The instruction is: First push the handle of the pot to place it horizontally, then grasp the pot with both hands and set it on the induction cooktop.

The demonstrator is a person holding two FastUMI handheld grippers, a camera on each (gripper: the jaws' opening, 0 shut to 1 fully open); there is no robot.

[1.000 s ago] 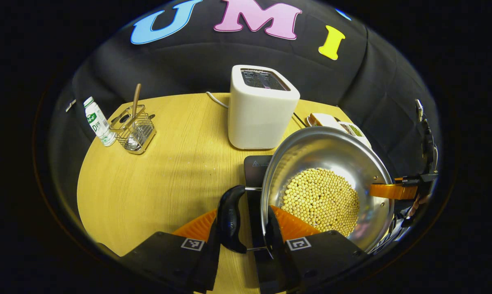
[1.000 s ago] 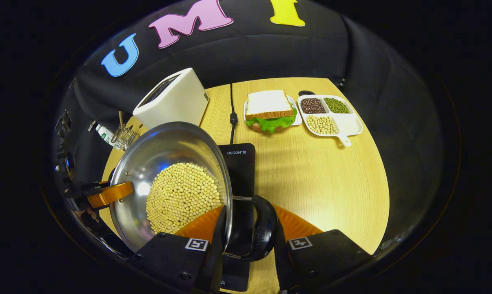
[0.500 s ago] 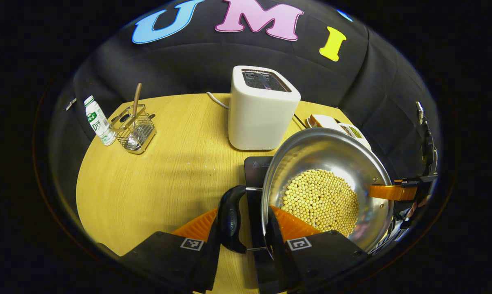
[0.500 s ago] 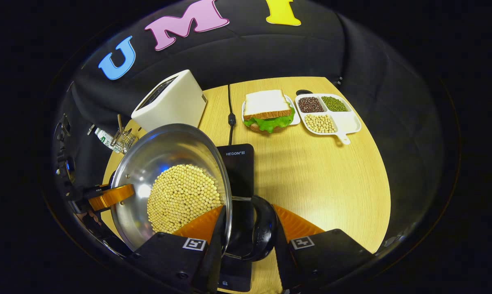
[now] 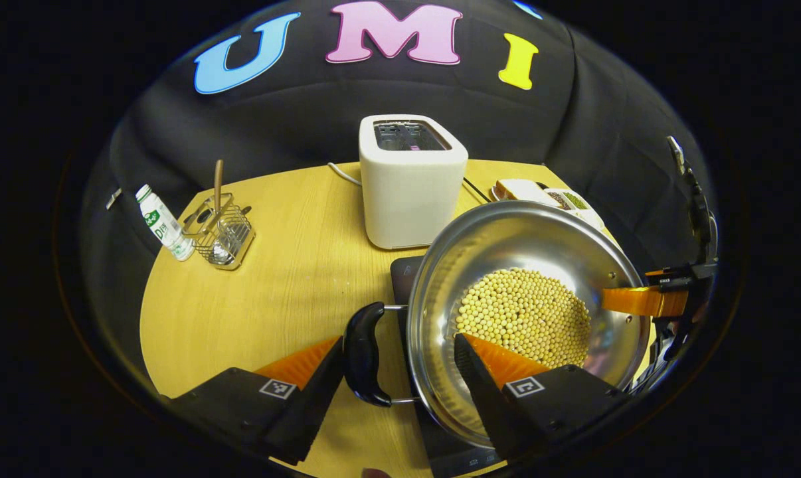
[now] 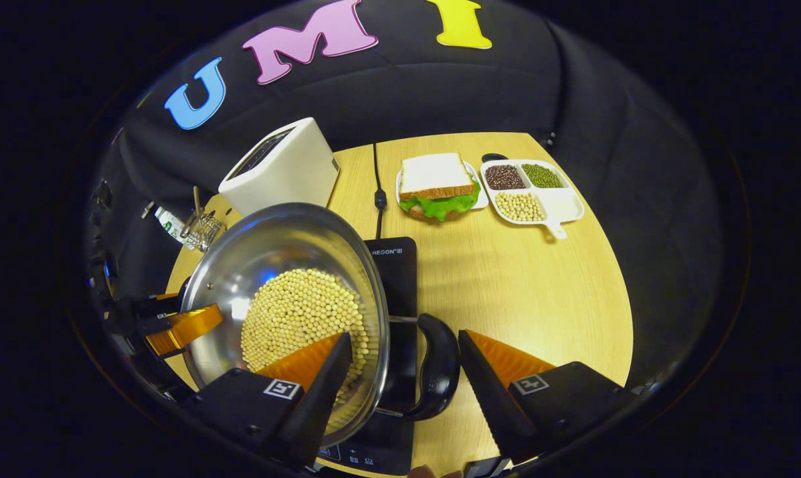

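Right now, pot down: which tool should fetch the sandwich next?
Right. The right tool is open, with the sandwich ahead across bare table. The left tool, also open, has the pot and toaster between.

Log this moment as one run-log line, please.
pot: on induction cooktop | left gripper: open, straddling handle | right gripper: open, straddling other handle | phase: release

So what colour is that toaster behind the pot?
The toaster is plain creamy white, with a dark slot opening on top; the left gripper view shows it best.
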